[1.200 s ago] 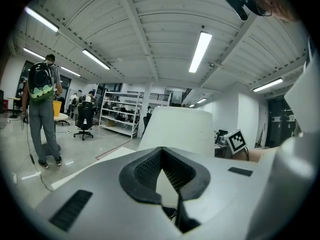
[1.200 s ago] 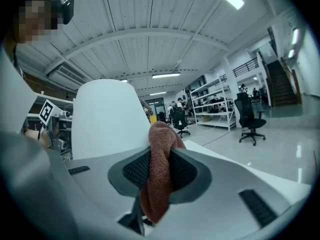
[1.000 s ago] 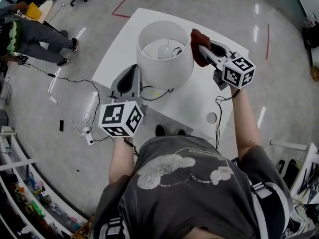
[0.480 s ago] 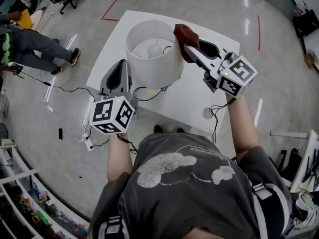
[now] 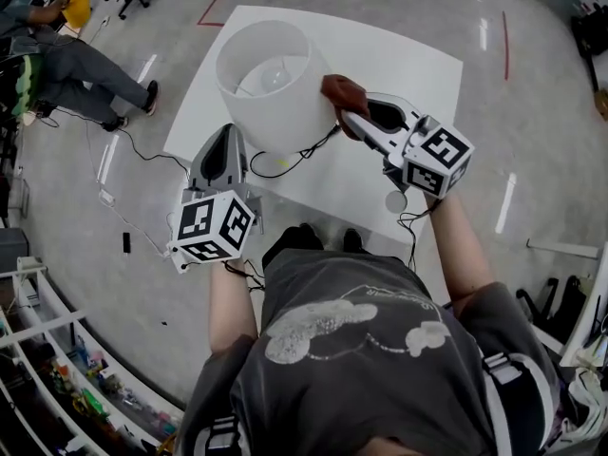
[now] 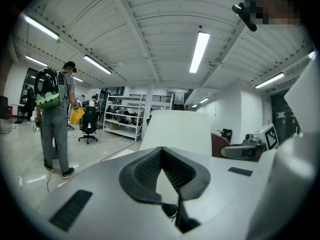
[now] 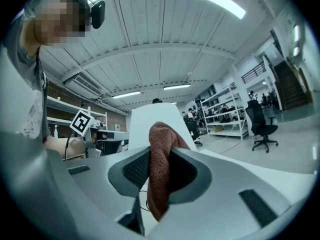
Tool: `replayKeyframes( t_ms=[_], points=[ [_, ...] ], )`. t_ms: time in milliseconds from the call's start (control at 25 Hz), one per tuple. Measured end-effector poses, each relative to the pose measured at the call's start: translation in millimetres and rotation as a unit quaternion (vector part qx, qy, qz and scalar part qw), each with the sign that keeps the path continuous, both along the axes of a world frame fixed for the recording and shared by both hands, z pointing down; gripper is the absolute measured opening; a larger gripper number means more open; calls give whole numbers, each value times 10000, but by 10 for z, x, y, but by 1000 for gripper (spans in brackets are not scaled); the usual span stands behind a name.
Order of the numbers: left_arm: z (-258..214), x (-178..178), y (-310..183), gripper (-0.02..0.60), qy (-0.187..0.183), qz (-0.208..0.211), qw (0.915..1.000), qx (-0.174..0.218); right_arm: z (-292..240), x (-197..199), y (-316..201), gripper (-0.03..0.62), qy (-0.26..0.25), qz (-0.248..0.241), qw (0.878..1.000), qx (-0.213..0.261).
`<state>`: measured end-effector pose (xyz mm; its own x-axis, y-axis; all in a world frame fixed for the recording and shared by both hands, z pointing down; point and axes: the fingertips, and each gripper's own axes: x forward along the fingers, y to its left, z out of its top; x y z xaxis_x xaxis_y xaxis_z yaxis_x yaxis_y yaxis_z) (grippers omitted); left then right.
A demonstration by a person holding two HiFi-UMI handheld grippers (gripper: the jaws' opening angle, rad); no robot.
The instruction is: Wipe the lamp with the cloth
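Slid down from shade rim to shade's right wall: right gripper [image 5: 344, 112], jaws clamped on cloth [image 5: 343, 90]. Rust-brown terry, bunched, pressed against lamp [image 5: 266, 88]. White drum shade, smooth, open at top, bulb inside. Standing at left part of white table [image 5: 418, 55]. Left gripper [image 5: 228, 139] just near-left of lamp, jaws closed together on nothing, pads black and ribbed. Black cable [image 5: 285, 164] looping on table near lamp base.
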<state>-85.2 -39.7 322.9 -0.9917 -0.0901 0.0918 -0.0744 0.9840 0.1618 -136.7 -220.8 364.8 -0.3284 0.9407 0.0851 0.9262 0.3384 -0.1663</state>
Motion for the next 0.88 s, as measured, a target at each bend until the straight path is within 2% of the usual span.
replayKeyframes(
  t_ms=[200,400,680,880],
  points=[
    [120,15,-32,8,67,130,9999,66,308,175,-78,86,243,148,9990,331],
    [152,-73,51,8,97,439,9988,171,483,282,-104,86,425,562,9964,473],
    [134,-151,237,8,45,1002,9947,222,288,315,-194,86,369,1433,9890,18],
    [-3,-173,330,8,-173,1430,9894,177,-244,410,-127,86,-63,1822,9825,-373]
  ],
)
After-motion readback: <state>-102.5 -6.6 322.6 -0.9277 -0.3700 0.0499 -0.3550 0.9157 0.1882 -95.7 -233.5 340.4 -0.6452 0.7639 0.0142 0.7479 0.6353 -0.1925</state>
